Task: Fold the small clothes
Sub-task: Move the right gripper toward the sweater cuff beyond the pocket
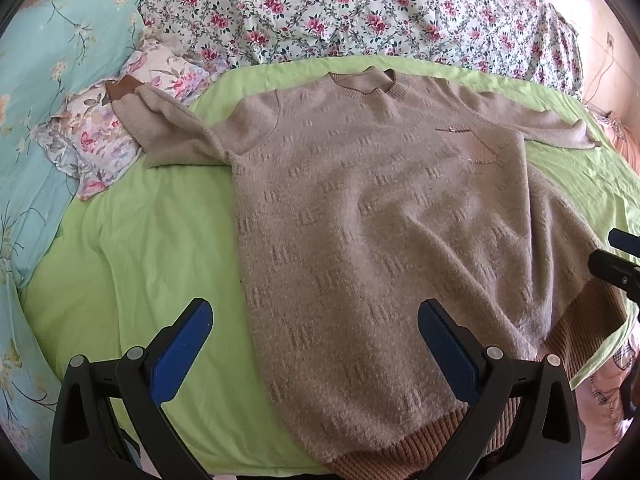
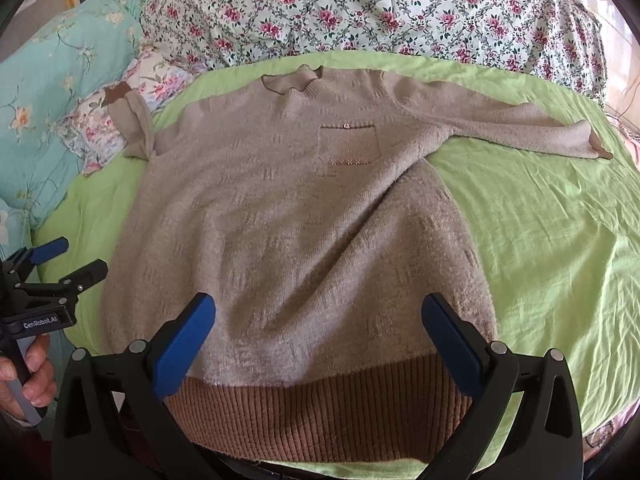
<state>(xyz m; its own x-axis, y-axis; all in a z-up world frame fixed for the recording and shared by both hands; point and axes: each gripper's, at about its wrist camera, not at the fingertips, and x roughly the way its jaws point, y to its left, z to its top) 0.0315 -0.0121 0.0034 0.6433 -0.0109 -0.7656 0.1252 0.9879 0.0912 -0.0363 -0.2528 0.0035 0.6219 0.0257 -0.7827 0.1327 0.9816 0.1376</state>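
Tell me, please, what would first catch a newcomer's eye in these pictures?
A beige knitted sweater lies spread flat, front up, across the middle of a lime-green sheet, with its brown ribbed hem nearest the cameras. Behind it sits a pink-flowered quilt.

Left wrist view: looking steeply down along the left tool (image 1: 314,344) from the sweater's (image 1: 360,220) hem end, close in, sweater filling centre and right of frame. Right wrist view: same downward tilt along the right tool (image 2: 318,340), ribbed hem at bottom centre. Shared: sweater, green sheet (image 2: 540,240), floral quilt (image 1: 340,12) across the top. Each tool visible at the other frame's edge.
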